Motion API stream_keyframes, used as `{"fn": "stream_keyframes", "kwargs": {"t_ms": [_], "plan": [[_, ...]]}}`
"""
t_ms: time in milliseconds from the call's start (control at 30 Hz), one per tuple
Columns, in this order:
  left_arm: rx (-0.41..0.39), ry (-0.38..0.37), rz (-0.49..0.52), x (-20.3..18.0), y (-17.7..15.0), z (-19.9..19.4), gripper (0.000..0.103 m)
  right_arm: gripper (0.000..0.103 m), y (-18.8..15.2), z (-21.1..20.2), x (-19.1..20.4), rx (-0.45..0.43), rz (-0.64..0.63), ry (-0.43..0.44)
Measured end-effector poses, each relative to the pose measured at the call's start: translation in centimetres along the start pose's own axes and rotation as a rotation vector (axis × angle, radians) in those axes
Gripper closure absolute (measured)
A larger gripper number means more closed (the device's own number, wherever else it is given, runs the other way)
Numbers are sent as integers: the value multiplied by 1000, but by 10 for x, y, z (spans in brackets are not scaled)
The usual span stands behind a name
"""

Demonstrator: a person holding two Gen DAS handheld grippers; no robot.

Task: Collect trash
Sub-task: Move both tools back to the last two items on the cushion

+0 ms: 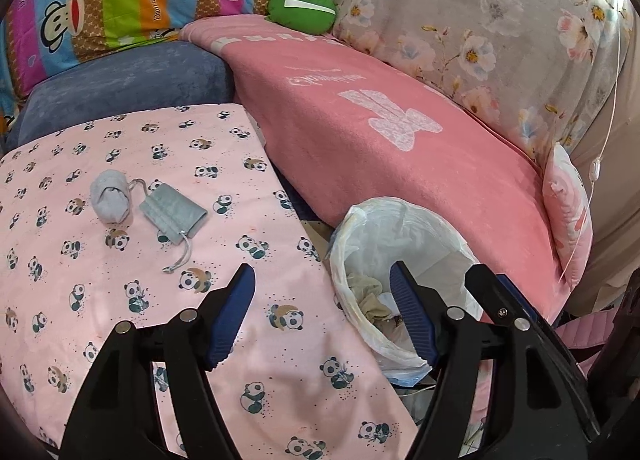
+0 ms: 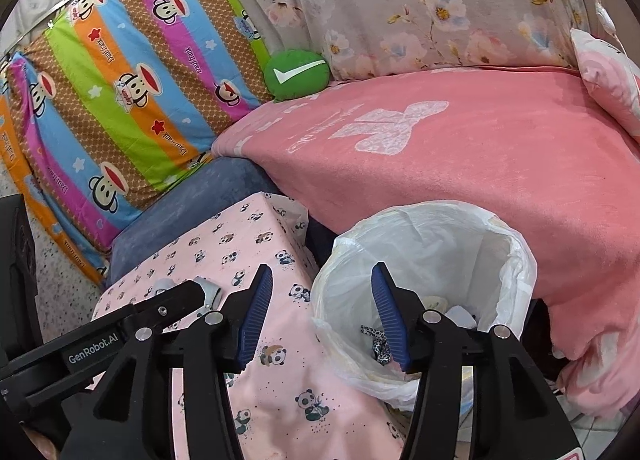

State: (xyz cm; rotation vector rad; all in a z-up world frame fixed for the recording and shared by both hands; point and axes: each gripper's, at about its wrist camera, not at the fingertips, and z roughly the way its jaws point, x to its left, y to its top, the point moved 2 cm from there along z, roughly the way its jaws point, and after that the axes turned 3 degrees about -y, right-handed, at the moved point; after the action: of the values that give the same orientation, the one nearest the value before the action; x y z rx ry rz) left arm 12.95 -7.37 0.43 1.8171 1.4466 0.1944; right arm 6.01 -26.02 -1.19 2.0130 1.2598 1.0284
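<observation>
Left hand-held gripper [image 1: 322, 288]: blue ribbed pads spread wide, nothing between them. It hangs over the edge of the worktop covered in pink panda-print cloth [image 1: 120, 324], with its right pad over the mouth of the round bin lined with a white plastic bag [image 1: 420, 228].

Right hand-held gripper [image 2: 322, 292]: also wide open and empty. Its left pad is over the pink cloth, its right pad over the bin opening [image 2: 440, 244].

Task items on the worktop, left wrist view: a crumpled grey fabric wad [image 1: 110, 196] and, just beside it on the right, a flat grey drawstring pouch [image 1: 174, 216] with its cord trailing toward the grippers. Whether the two touch cannot be told. Both lie well apart from the bin.

Bin contents: beige crumpled material [image 1: 368, 296] and a leopard-print scrap [image 2: 378, 342] at the bottom.

Bin stands between the worktop and a sofa draped in a pink fleece blanket [image 1: 380, 132]. A green round cushion with a white tick [image 1: 302, 2] sits at the back.
</observation>
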Motion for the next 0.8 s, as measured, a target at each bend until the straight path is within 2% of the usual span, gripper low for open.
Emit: {"fn": "stream_keyframes", "kwargs": {"t_ms": [200, 800], "plan": [[-13, 43, -69, 36, -1, -8, 31, 50, -8, 6, 22, 22, -34, 15], [-25, 123, -171, 120, 1, -17, 31, 50, -32, 42, 90, 103, -146, 55]]}}
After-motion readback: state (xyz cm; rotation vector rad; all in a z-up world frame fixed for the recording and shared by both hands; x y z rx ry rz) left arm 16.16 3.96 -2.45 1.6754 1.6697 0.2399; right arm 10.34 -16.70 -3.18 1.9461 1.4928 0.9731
